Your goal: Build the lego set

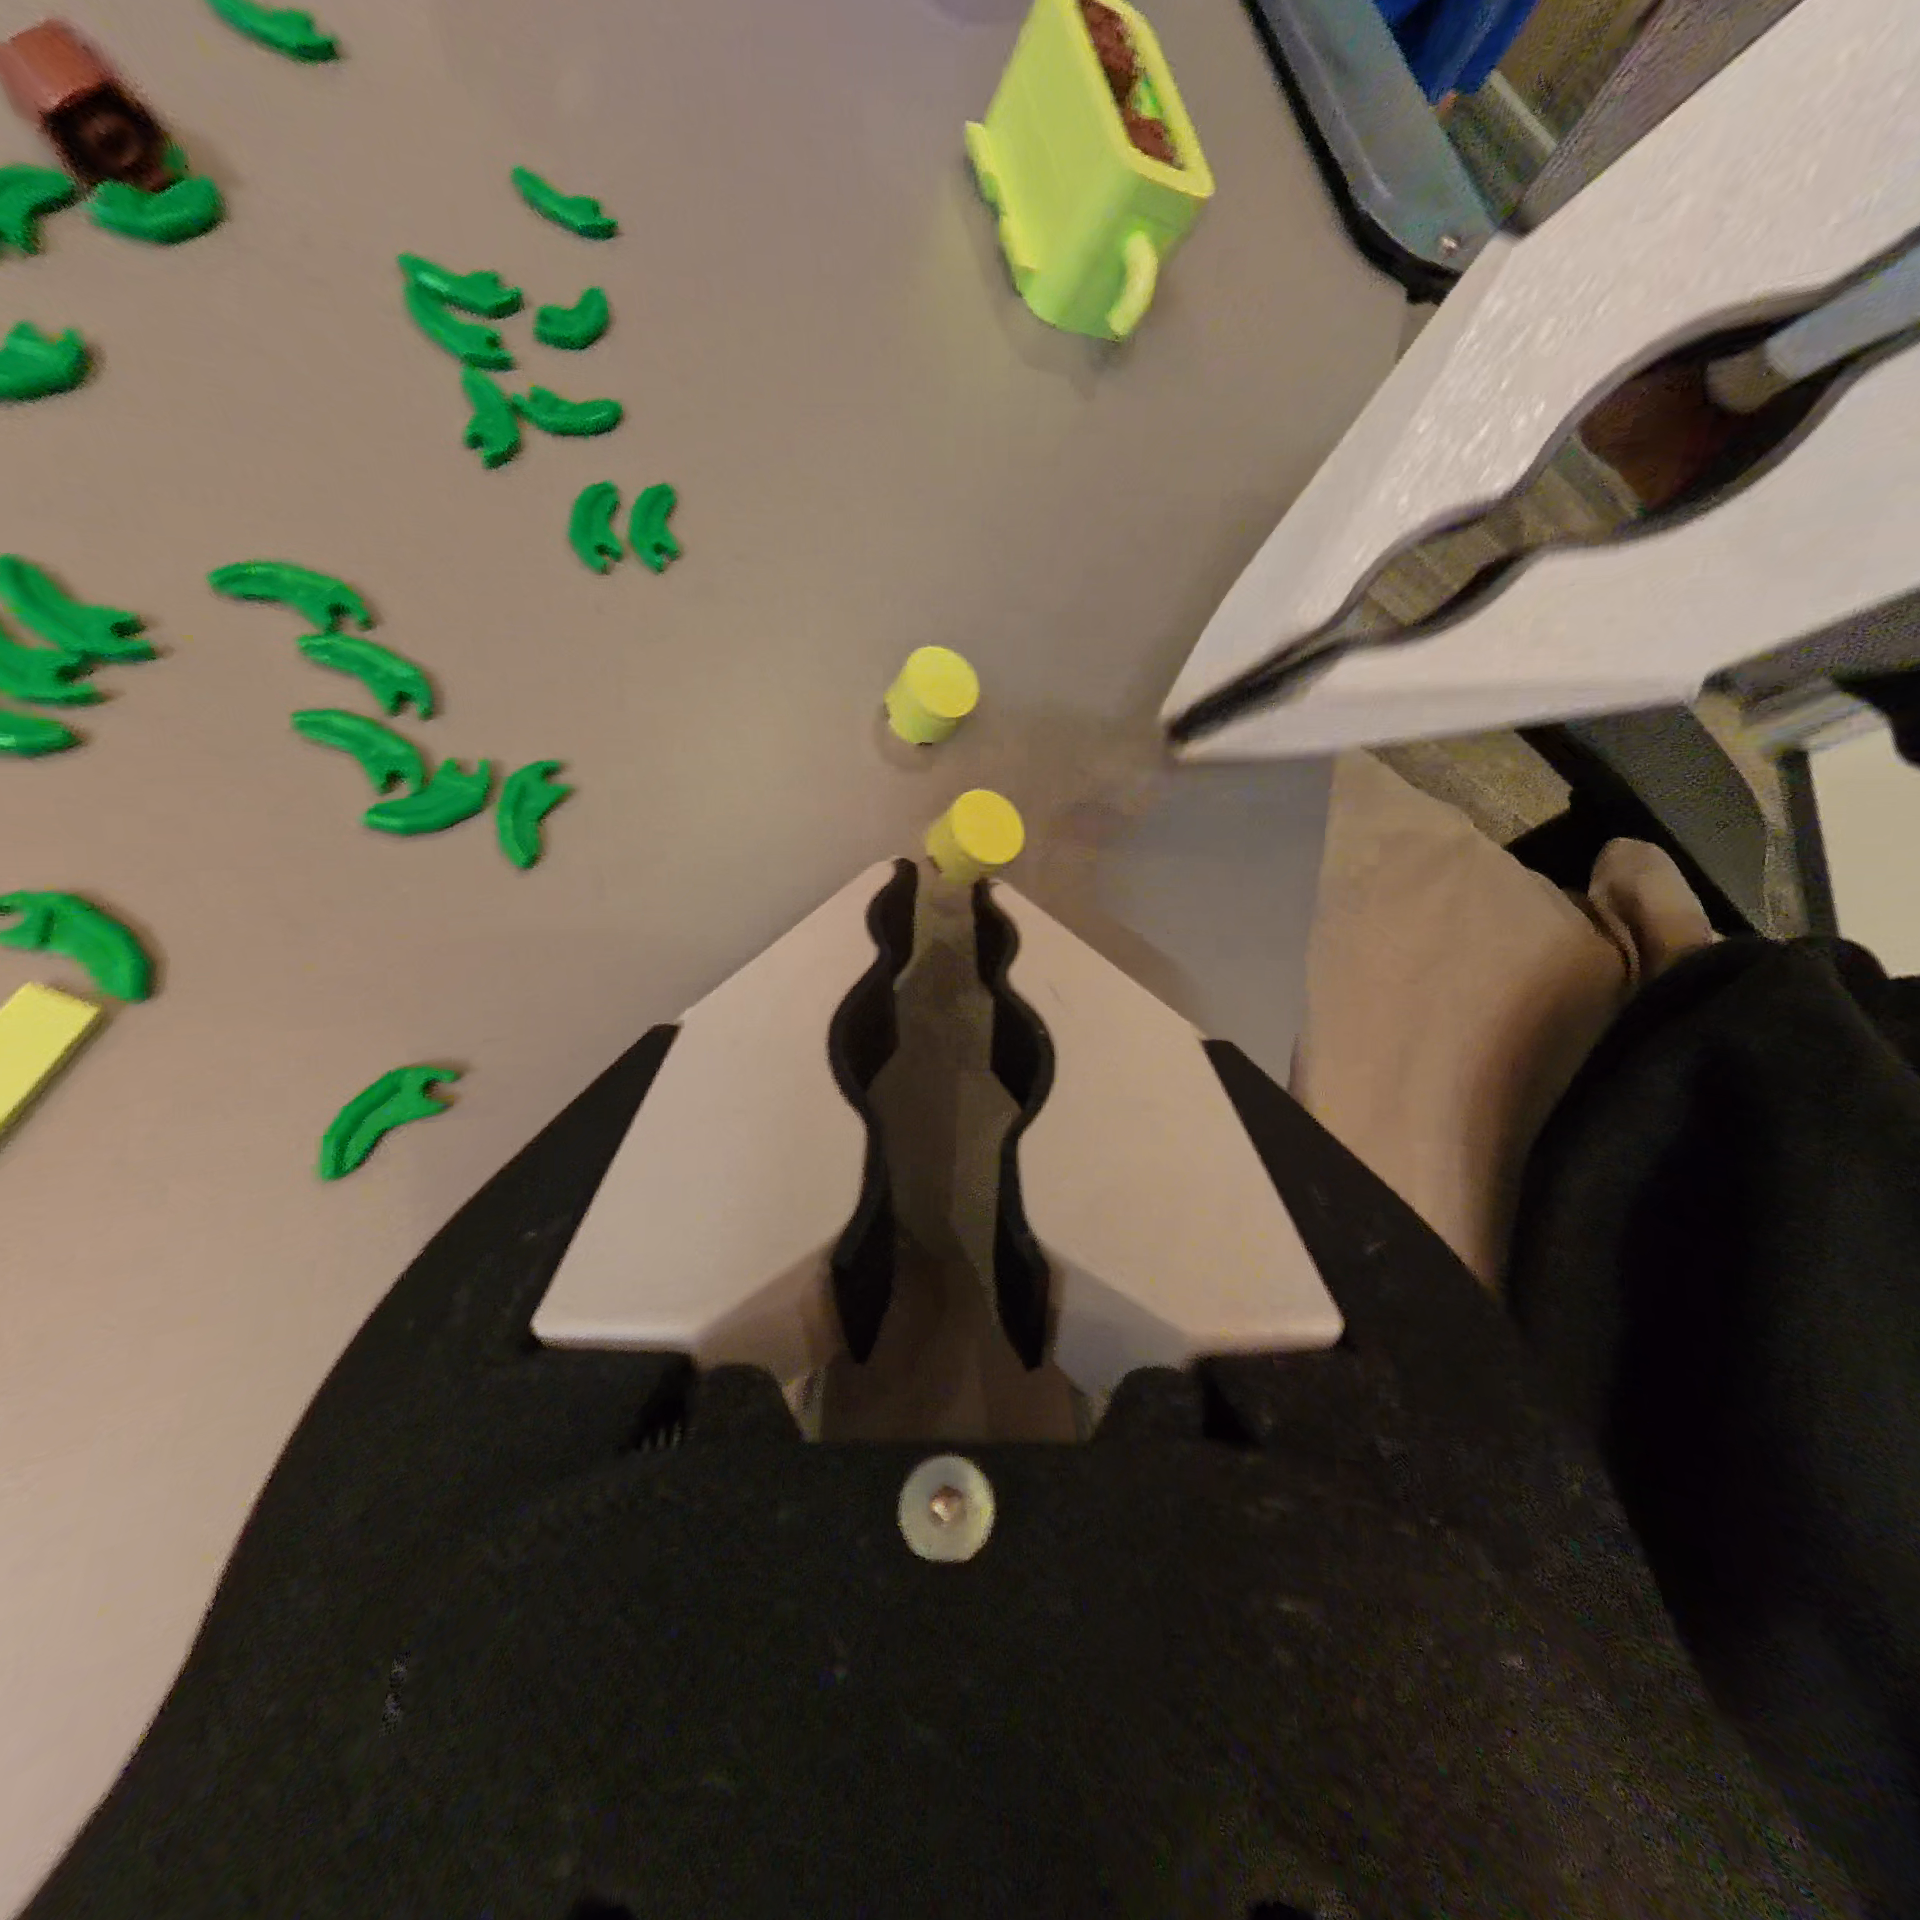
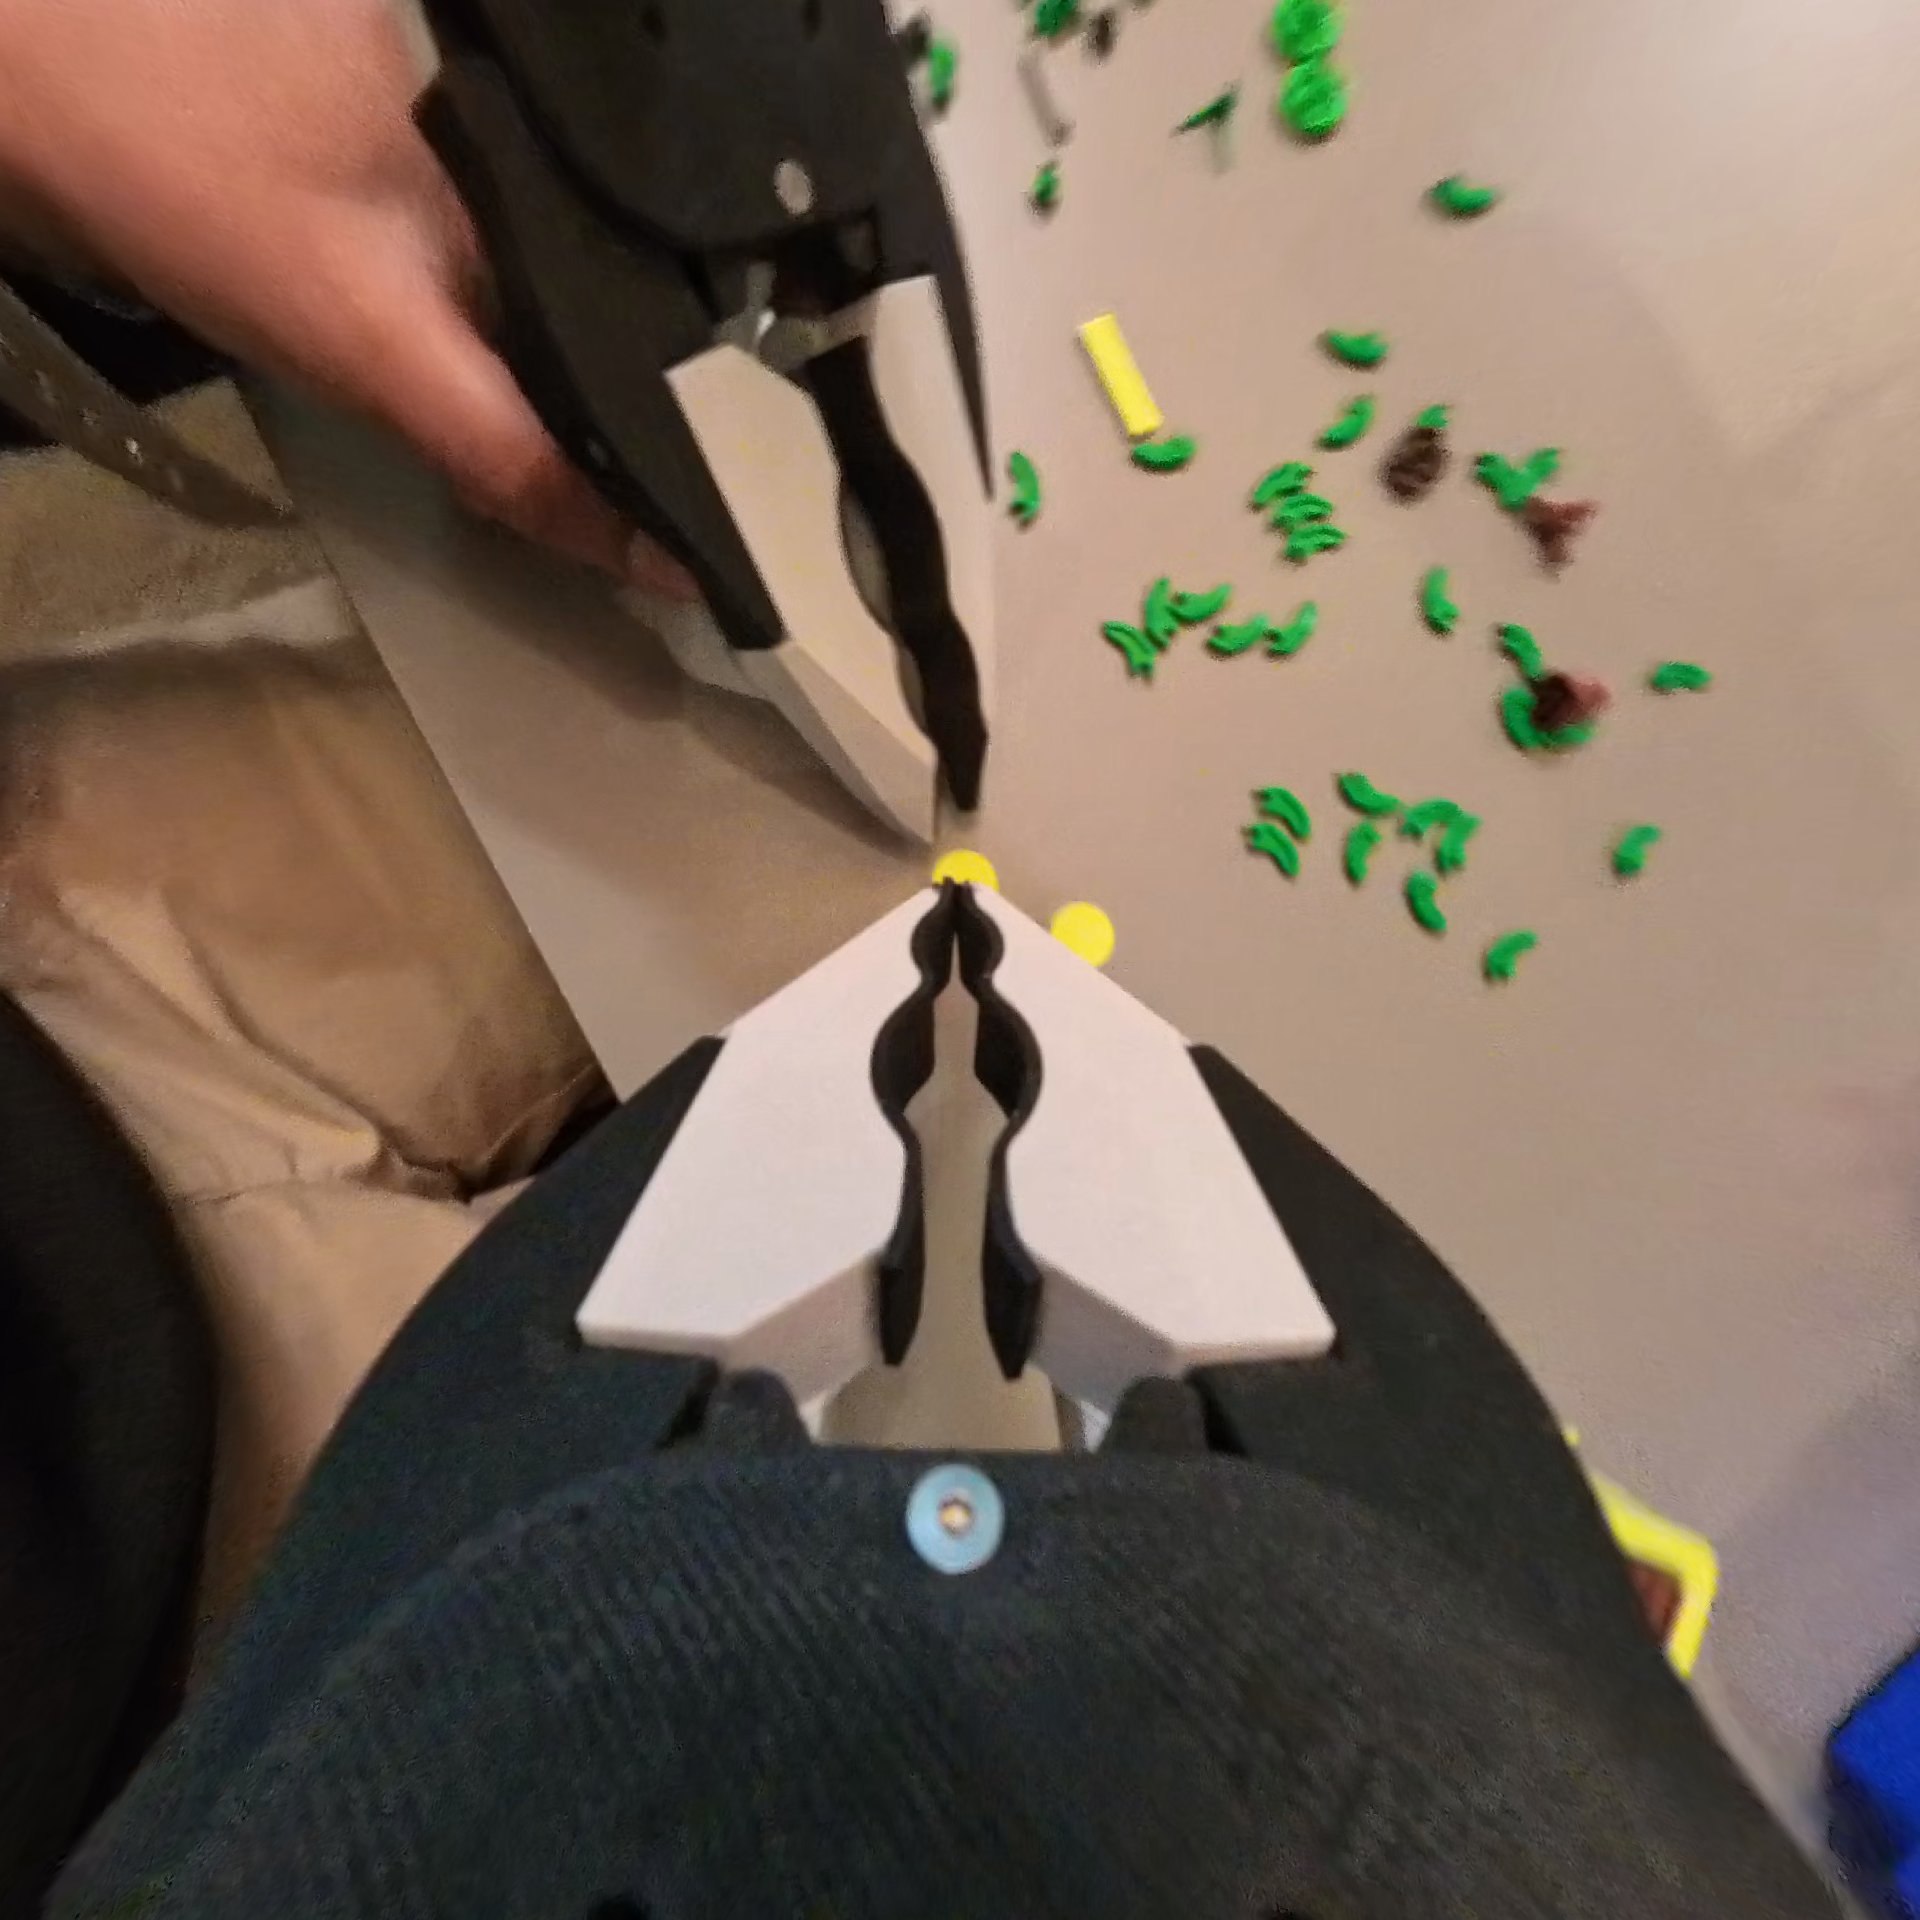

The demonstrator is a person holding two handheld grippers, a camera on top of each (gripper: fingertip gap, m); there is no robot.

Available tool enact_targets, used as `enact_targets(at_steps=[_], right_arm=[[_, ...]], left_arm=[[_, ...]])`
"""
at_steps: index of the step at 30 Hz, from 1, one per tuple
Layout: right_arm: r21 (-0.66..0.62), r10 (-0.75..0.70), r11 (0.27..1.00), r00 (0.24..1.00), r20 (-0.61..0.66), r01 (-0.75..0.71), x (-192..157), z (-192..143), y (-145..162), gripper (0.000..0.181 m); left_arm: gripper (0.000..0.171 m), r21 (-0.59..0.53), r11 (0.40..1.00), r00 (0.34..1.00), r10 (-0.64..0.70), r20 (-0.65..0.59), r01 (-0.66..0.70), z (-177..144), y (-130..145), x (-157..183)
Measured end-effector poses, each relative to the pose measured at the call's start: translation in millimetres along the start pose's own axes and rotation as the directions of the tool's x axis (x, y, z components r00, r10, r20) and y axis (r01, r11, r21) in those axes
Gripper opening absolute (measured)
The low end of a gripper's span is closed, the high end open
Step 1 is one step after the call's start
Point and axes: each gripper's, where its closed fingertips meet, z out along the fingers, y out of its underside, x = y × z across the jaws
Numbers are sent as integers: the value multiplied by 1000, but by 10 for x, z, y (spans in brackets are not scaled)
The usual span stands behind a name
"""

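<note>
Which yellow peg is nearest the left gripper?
The near peg, right at the left gripper tips. The other peg lies farther out on the table.

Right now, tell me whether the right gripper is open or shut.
Shut: the right gripper has its fingertips touching, with nothing visibly clamped; a yellow peg sits just beyond them.

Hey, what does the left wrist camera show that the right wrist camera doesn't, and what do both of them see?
Only the left wrist view shows the whole lime green box with brown pieces inside, standing far across the table.

Only the right wrist view shows the hand holding the left gripper, and a blue object at the corner.

Both show the two yellow round pegs, the scattered green leaf pieces, both grippers, the right gripper shut, and tan trousers.
</note>
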Motion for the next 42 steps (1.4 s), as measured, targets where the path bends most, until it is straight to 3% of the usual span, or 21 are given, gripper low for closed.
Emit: enact_targets(at_steps=[4, 6, 10, 12, 13, 15, 17, 21, 24, 29, 33, 38, 42], right_arm=[[103, 8, 995, 986, -165, 9, 26, -287, 345, 0], [156, 9, 987, 972, -234, 28, 28, -380, 423, 0], [300, 64, 954, 967, -246, 13, -27, -458, 366, 0], [365, 48, 930, 971, -233, 41, -94, -484, 296, 11], [395, 22, 916, 972, -233, 74, -144, -510, 257, 20], [452, -44, 879, 970, -238, 151, -266, -595, 168, 34], [510, -115, 831, 967, -229, 220, -409, -715, 65, 40], [565, -269, 741, 931, -245, 363, -594, -887, -102, 43], [556, -361, 713, 904, -230, 426, -620, -820, -131, 40], [628, -400, 718, 916, 18, 301, -747, -640, -10, 27], [666, -384, 703, 922, 58, 251, -715, -621, 49, 12], [728, -226, 679, 970, 88, 92, -388, -628, 56, 11], [772, -169, 636, 975, 143, -3, -249, -748, 27, 12]], left_arm=[[31, -1, 1000, 1000, 30, 4, -30, 92, -38, 78], [28, -23, 999, 999, 33, 43, -32, 145, -25, 63], [16, -28, 999, 995, 33, 97, -30, 155, -26, 9], [16, 7, 1000, 1000, -23, -20, 23, 126, -57, 118], [15, 49, 995, 984, -80, -161, 89, 74, -127, 266], [14, 113, 964, 857, -156, -492, 241, -157, -329, 613], [14, 108, 947, 711, -148, -687, 302, -376, -410, 848], [14, 25, 956, 548, -146, -824, 293, -492, -356, 1133], [14, -29, 966, 488, -155, -859, 255, -479, -286, 1294], [14, -100, 974, 465, -186, -865, 205, -348, -161, 1445], [15, -108, 959, 458, -222, -861, 261, -250, -186, 1401], [26, 85, 934, 589, -146, -795, 346, -209, -387, 1129], [29, 313, 918, 760, 20, -650, 244, -224, -485, 995]])
